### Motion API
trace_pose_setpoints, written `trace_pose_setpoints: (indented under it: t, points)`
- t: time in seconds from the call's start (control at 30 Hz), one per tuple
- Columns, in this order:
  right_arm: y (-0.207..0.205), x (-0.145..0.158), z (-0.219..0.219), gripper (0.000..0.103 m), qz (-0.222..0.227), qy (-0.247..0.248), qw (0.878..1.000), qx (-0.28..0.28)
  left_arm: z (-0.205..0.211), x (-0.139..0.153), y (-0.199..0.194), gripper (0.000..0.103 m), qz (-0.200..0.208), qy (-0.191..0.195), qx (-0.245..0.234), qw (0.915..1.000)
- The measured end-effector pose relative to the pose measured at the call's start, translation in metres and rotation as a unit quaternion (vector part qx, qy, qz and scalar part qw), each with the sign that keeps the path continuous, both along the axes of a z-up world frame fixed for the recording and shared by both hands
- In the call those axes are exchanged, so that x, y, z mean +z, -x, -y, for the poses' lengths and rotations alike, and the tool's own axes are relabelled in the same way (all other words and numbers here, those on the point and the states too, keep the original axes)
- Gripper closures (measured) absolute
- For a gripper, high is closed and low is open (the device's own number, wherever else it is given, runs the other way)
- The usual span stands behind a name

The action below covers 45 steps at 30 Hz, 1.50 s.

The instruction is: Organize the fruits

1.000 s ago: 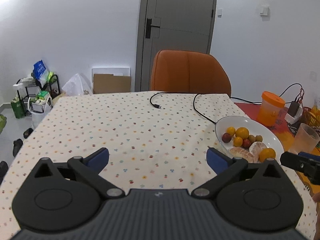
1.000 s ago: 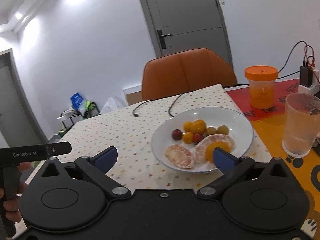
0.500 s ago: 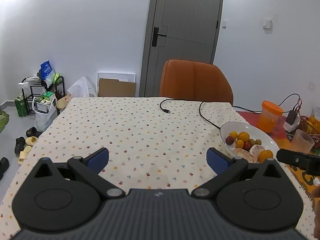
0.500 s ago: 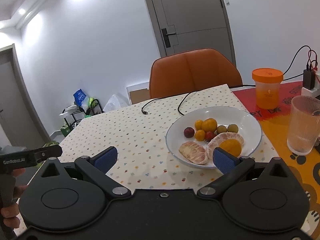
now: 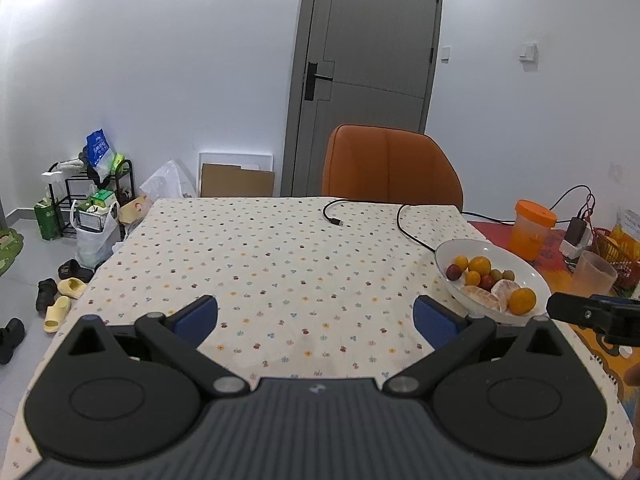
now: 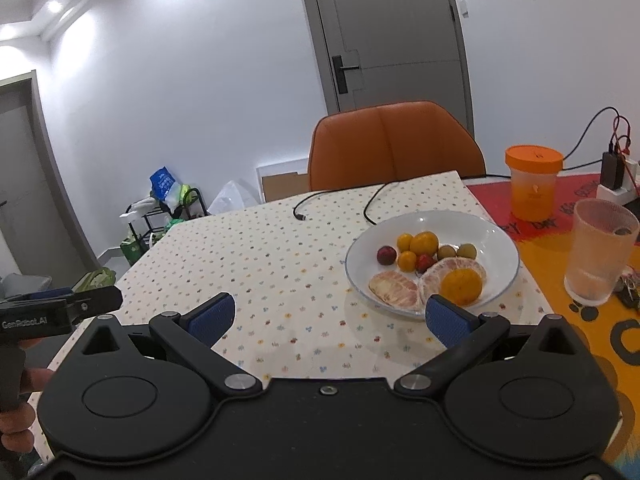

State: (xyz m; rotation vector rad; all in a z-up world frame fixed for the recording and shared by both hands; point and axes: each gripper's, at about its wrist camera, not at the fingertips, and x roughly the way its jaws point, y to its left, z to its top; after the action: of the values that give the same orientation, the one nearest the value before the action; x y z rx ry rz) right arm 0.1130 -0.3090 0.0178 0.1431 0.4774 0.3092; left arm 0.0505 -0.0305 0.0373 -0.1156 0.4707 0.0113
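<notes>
Left hand-held gripper [image 5: 316,316] wide open, holds nothing, above table [image 5: 280,264]. Right hand-held gripper [image 6: 332,316] I see also wide open and empty, its right pad just in front of white plate [image 6: 496,236]. Plate carries fruits: orange [image 6: 460,286], peeled segments [image 6: 394,288], small round ones. Plastic cup [image 6: 600,252] stands beside plate.

Over the last 1 s both views have pulled back and risen: the left gripper [image 5: 315,316] now takes in more tablecloth [image 5: 280,264] and floor, with the white plate [image 5: 448,249] smaller and further right. From the right gripper [image 6: 327,316], the plate [image 6: 496,236] has slid rightward and the glass [image 6: 600,256] sits nearer the edge
</notes>
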Motion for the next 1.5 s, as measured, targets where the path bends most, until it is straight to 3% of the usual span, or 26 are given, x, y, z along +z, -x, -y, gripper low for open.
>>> trace_pose_setpoints:
  t: [0.73, 1.5]
  points:
    - [0.021, -0.014, -0.006, 0.0, -0.021, 0.005, 1.0, -0.005, 0.0, -0.017, 0.021, 0.0, -0.031, -0.014, -0.001, 0.9994]
    - [0.024, -0.014, -0.023, 0.0, -0.019, 0.016, 1.0, 0.01, -0.012, -0.022, 0.027, 0.0, -0.034, -0.004, 0.012, 0.9993]
